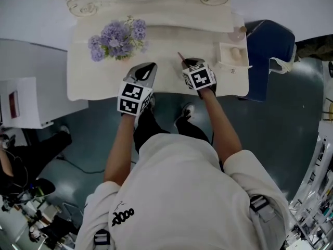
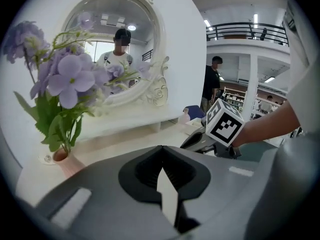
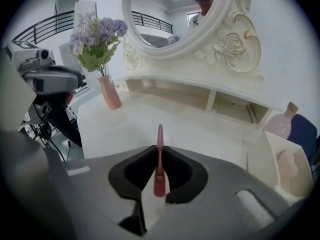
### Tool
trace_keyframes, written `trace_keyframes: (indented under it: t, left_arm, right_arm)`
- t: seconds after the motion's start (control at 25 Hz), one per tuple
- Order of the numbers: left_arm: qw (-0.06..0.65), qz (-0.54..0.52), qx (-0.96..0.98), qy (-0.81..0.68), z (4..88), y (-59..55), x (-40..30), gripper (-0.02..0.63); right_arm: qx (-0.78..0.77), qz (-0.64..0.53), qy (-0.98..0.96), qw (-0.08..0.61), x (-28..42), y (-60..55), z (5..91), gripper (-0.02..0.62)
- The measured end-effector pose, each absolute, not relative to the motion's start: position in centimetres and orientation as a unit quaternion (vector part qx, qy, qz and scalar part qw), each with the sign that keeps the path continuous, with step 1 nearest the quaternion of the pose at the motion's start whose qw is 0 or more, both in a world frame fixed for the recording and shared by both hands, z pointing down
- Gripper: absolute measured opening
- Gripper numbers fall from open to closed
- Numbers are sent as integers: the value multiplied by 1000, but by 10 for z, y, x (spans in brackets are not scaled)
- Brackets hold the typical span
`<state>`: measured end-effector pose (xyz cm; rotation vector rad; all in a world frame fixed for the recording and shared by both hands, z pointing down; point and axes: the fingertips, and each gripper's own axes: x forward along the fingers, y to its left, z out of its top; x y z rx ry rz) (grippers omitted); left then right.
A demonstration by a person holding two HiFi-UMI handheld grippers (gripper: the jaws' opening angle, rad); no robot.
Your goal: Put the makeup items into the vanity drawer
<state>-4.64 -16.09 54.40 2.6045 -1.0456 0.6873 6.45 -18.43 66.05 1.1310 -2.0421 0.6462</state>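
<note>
My right gripper [image 3: 160, 151] is shut on a slim pink makeup pencil [image 3: 160, 134], whose pointed tip sticks out past the jaws over the white vanity top [image 3: 140, 126]. In the head view the pencil [image 1: 180, 57] pokes forward from the right gripper [image 1: 190, 64] at the middle of the vanity [image 1: 171, 79]. My left gripper [image 1: 143, 73] hovers over the front edge just to the left; in its own view the left gripper [image 2: 160, 149] is shut with nothing between its jaws. A small open white box [image 1: 229, 48] at the vanity's right end holds a beige puff [image 3: 286, 164].
Purple flowers in a pink vase [image 1: 117, 39] stand at the back left of the vanity. An oval mirror [image 3: 175, 14] rises behind an open shelf [image 3: 220, 101]. A pink bottle [image 3: 280, 125] sits by the box. A blue chair [image 1: 265, 40] stands right of the vanity.
</note>
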Motion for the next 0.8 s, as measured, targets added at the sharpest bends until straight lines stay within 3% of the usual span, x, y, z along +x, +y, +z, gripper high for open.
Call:
trace_keyframes:
  t: [0.44,0.8]
  left_arm:
    - [103,221,923,-297,530,-178,38,18]
    - [95,217,935,-263,523,-185,96,18]
  right_arm:
    - [504,217,-776,310,159,-193,592,48]
    - [540,210,-735,352,249,-198,591,49]
